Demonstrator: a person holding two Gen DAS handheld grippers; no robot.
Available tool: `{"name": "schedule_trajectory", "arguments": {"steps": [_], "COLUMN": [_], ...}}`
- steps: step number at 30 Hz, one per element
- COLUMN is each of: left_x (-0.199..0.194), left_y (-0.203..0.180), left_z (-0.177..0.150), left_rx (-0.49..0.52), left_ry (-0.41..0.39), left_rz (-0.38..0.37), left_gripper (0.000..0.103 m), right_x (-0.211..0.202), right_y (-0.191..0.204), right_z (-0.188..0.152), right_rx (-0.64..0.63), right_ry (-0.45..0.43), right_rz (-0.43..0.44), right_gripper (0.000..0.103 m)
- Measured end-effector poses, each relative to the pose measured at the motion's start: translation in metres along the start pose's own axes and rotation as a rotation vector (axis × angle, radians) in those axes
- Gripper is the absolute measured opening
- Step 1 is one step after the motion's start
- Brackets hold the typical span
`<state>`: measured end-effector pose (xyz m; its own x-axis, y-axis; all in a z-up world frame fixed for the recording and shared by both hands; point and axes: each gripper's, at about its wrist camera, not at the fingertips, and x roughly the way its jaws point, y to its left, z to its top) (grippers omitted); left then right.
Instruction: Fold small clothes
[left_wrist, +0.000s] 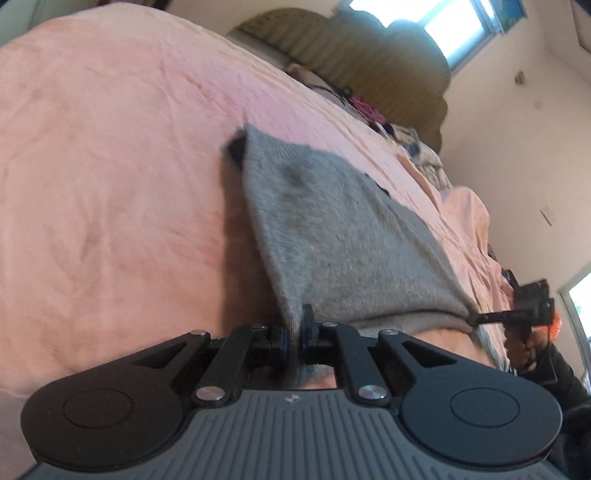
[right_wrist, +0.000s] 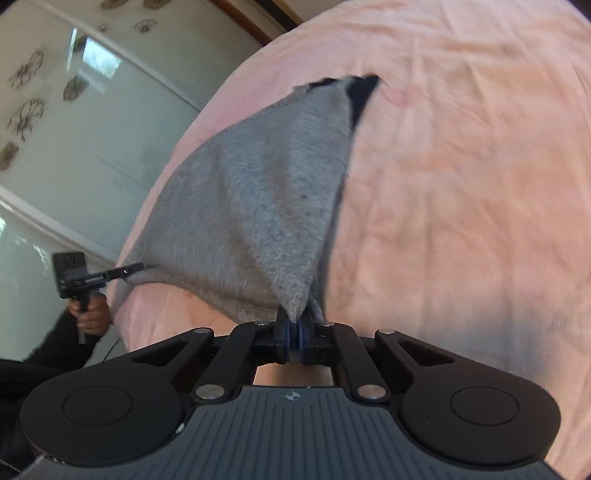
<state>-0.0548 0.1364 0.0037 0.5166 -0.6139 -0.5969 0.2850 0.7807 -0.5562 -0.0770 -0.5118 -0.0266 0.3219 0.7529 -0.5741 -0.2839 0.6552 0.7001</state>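
Pinching near corners of the grey garment (left_wrist: 332, 229), each hand-held gripper (left_wrist: 297, 334) (right_wrist: 294, 334) is clamped; bare pink bedspread (left_wrist: 110, 166) surrounds it.

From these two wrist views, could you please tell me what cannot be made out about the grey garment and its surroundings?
- Grey garment: its type is unclear; its near edge is hidden behind the left hand-held gripper in the left view and behind the right hand-held gripper in the right view.
- Dark patch at its far corner: blurred in both views.
- Pile of things on the pink bedspread: too small, left view.
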Motion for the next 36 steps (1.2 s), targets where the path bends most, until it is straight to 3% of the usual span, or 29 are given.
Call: {"name": "schedule_trajectory", "arguments": {"steps": [1,2,3,5,7,8,9,11,13,14,17,18,19,20,21,22,26,29,30,32,36], "left_x": [-0.005,-0.01,-0.017,-0.034,-0.048,-0.051,-0.05,-0.029,0.007,0.027,0.074,0.09,0.104,0.118,0.129,0.138,0.132,0.111,0.115,0.134,0.141], "left_y": [-0.004,-0.005,-0.004,0.002,0.01,0.011,0.011,0.008,0.001,-0.005,-0.033,-0.043,-0.049,-0.055,-0.056,-0.056,-0.061,-0.07,-0.069,-0.061,-0.051], "left_z": [0.001,0.003,0.007,0.023,0.047,0.062,0.075,0.095,0.114,0.121,0.132,0.134,0.136,0.135,0.132,0.132,0.136,0.14,0.14,0.138,0.127], "left_rx": [0.038,0.067,0.086,0.074,0.024,-0.009,-0.048,-0.104,-0.122,-0.101,0.037,0.091,0.133,0.167,0.18,0.186,0.199,0.241,0.267,0.29,0.258], "left_ry": [0.004,0.021,0.029,-0.015,-0.101,-0.163,-0.223,-0.305,-0.287,-0.263,-0.202,-0.164,-0.125,-0.084,-0.045,-0.019,-0.112,-0.197,-0.186,-0.123,-0.143], "left_rz": [0.002,0.004,0.012,0.046,0.035,0.042,0.072,0.164,0.25,0.282,0.378,0.426,0.454,0.458,0.458,0.475,0.534,0.523,0.551,0.603,0.625], "left_gripper": [0.01,0.013,0.014,0.014,0.021,0.037,0.061,0.079,0.078,0.077,0.069,0.064,0.058,0.034,0.013,0.006,0.004,0.004,0.004,0.004,0.004], "right_x": [-0.003,-0.009,-0.017,-0.032,-0.04,-0.039,-0.035,-0.01,0.028,0.044,0.084,0.093,0.101,0.105,0.107,0.108,0.104,0.079,0.074,0.081,0.086], "right_y": [0.003,0.01,0.018,0.031,0.036,0.036,0.033,0.03,0.022,0.02,0.02,0.022,0.024,0.024,0.027,0.028,0.026,0.033,0.026,0.001,-0.013], "right_z": [0.001,0.003,0.007,0.02,0.043,0.057,0.072,0.102,0.13,0.14,0.158,0.159,0.159,0.16,0.161,0.162,0.162,0.16,0.161,0.165,0.16], "right_rx": [-0.003,-0.032,-0.072,-0.125,-0.143,-0.132,-0.122,-0.135,-0.125,-0.129,-0.166,-0.197,-0.215,-0.222,-0.23,-0.237,-0.232,-0.207,-0.186,-0.127,-0.065], "right_ry": [-0.019,-0.035,-0.061,-0.157,-0.234,-0.267,-0.295,-0.292,-0.256,-0.236,-0.189,-0.172,-0.16,-0.146,-0.137,-0.132,-0.168,-0.281,-0.299,-0.284,-0.308], "right_rz": [-0.001,0.003,0.004,-0.035,-0.023,-0.018,-0.032,-0.096,-0.202,-0.236,-0.356,-0.367,-0.373,-0.381,-0.398,-0.411,-0.408,-0.335,-0.318,-0.401,-0.339], "right_gripper": [0.016,0.029,0.056,0.094,0.089,0.089,0.088,0.081,0.074,0.065,0.045,0.045,0.045,0.039,0.026,0.019,0.012,0.011,0.008,0.008,0.008]}}
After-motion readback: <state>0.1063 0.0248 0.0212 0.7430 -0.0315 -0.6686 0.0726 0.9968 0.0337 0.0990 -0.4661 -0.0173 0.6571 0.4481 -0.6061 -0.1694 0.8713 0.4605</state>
